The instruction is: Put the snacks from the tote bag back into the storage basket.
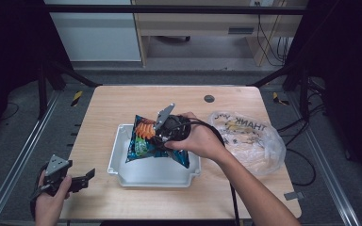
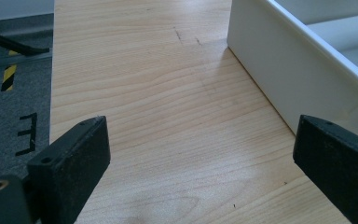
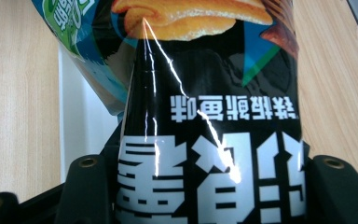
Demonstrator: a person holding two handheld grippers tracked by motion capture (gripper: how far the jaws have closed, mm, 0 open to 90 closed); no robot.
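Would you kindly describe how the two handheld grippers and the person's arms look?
Both the left gripper and the right gripper are black, each with two blocky black jaws and a grey three-cornered plate on top. A black cable trails from each. The forearms are bare, with no sleeves in sight.

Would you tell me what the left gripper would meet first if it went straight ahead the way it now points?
Probably nothing soon: the left gripper, jaws open, points along bare table. The white tray lies just to the side of that line, so its wall might graze the jaw nearest it; depth is hard to judge.
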